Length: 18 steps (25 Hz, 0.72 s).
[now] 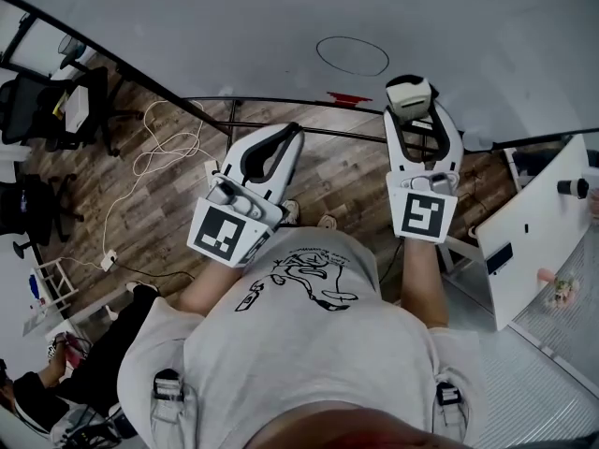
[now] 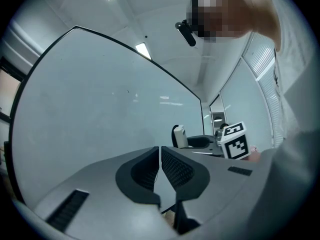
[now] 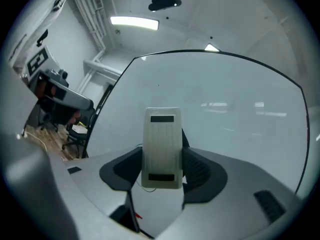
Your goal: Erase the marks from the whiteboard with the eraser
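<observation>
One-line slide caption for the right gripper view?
Right gripper holds the eraser between its jaws, facing the whiteboard.

Wood floor (image 1: 168, 215), black office chairs (image 1: 45, 108)

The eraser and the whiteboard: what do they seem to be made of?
The eraser looks like matte cream plastic: its back is ribbed, with two dark patches. The whiteboard looks like a glossy white coated panel with a thin dark edge, since ceiling lights reflect in it; its core cannot be told.
</observation>
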Available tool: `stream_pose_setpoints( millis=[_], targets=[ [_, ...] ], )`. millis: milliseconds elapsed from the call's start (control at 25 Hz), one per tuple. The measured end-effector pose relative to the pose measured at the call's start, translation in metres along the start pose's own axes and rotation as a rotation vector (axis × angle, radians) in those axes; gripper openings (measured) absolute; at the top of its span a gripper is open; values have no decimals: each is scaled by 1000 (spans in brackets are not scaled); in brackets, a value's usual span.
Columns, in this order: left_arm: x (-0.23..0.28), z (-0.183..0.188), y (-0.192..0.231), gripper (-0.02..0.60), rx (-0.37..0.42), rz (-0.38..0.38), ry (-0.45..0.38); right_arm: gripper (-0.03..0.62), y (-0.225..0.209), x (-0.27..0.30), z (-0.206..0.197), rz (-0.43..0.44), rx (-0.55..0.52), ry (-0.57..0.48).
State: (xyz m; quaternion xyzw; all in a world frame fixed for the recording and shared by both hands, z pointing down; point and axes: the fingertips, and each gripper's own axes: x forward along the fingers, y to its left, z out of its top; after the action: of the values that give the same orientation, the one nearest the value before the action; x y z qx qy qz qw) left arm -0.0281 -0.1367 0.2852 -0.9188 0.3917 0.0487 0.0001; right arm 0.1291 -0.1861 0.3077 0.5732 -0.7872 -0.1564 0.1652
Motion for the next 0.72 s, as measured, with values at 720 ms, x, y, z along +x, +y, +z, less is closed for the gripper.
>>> stream_pose_setpoints(
  millis=[720],
  targets=[
    [-1, -10, 20, 32, -19, 18, 22, 253, -18, 107, -15, -117, -239, 30]
  ],
)
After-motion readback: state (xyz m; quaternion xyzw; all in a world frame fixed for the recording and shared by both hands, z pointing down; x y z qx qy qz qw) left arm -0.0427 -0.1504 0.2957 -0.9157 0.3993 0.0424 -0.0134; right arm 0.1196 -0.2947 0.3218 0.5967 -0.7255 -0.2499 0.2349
